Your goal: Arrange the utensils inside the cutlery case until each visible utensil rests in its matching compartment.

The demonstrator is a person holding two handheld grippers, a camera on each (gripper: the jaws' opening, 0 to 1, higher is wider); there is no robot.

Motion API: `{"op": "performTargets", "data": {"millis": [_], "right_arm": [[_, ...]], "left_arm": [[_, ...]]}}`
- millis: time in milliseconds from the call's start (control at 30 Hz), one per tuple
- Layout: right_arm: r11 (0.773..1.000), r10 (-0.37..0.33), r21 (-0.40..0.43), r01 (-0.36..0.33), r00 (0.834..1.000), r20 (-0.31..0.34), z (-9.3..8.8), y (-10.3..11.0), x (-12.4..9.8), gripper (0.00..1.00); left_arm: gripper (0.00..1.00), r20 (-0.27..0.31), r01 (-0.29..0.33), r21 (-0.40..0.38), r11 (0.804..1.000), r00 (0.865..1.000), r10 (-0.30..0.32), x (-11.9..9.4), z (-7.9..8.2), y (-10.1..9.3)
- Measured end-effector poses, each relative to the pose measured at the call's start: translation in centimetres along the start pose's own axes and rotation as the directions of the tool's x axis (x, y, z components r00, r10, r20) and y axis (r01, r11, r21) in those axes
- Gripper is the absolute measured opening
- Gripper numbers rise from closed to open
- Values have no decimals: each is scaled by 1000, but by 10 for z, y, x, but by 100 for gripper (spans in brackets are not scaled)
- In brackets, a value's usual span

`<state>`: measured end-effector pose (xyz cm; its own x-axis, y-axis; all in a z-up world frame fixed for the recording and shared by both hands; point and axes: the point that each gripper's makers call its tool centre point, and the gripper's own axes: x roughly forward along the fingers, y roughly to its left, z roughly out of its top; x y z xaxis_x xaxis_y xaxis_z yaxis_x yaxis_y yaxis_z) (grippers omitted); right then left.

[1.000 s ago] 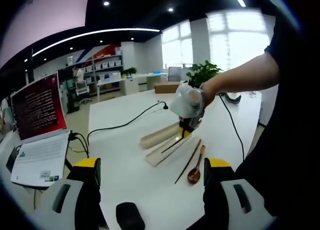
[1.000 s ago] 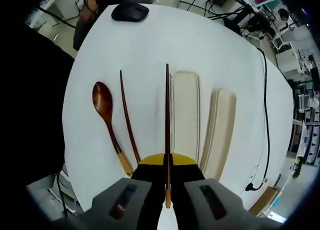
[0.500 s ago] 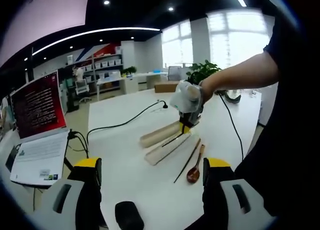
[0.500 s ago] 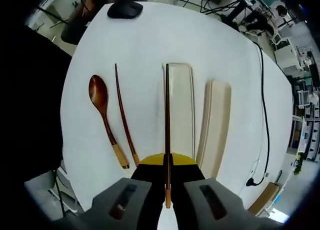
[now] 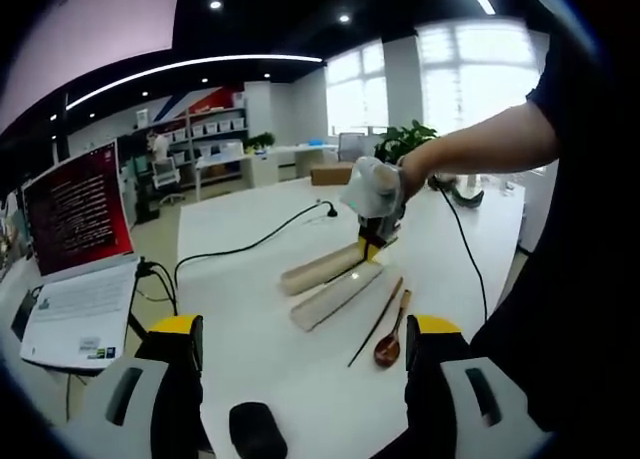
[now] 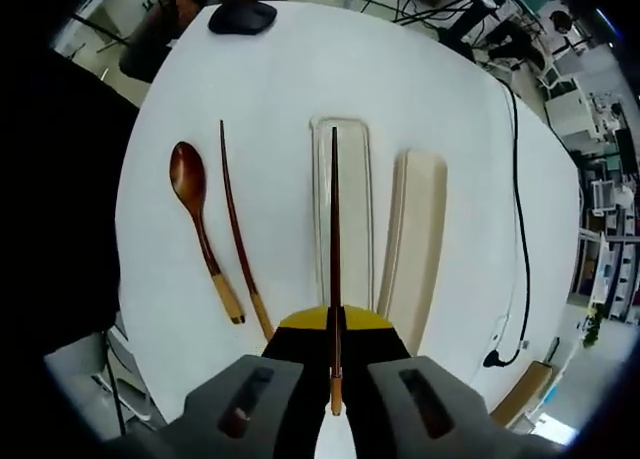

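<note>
The right gripper (image 6: 335, 364) is clamped on 1 chopstick (image 6: 334, 239), held lengthwise above the open cutlery case (image 6: 342, 204). Left of the case, the other chopstick (image 6: 236, 229) and the wooden spoon (image 6: 199, 224) lie on the white table (image 6: 280, 69). The left gripper (image 5: 300, 379) hangs wide open, holding nothing.

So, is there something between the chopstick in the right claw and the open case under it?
Nothing visible. The dark wooden chopstick held by the right claw lines up over the open cream case tray, whose inside looks bare; the second chopstick and wooden spoon lie aside.
</note>
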<state>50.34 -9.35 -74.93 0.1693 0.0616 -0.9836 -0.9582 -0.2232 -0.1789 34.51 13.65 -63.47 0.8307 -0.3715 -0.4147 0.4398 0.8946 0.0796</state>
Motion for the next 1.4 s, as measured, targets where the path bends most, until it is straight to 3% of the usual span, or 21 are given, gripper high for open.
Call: {"op": "performTargets", "data": {"millis": [133,433,1400], "right_arm": [[1000,-5,0,5,1000,-8,-5,-2,-2,0],[1000,-19,5,19,1000,-14,-9,-12,-6,0],[998,-62,9,62,998,-22,-8,-33,-13,0]], "left_arm": [[86,-5,-2,-4,1000,1000,2,2,14,-24],[86,-7,-5,-6,1000,1000,5,3,23,-37],[86,3,-14,-20,1000,1000,14,1,20,-23]]}}
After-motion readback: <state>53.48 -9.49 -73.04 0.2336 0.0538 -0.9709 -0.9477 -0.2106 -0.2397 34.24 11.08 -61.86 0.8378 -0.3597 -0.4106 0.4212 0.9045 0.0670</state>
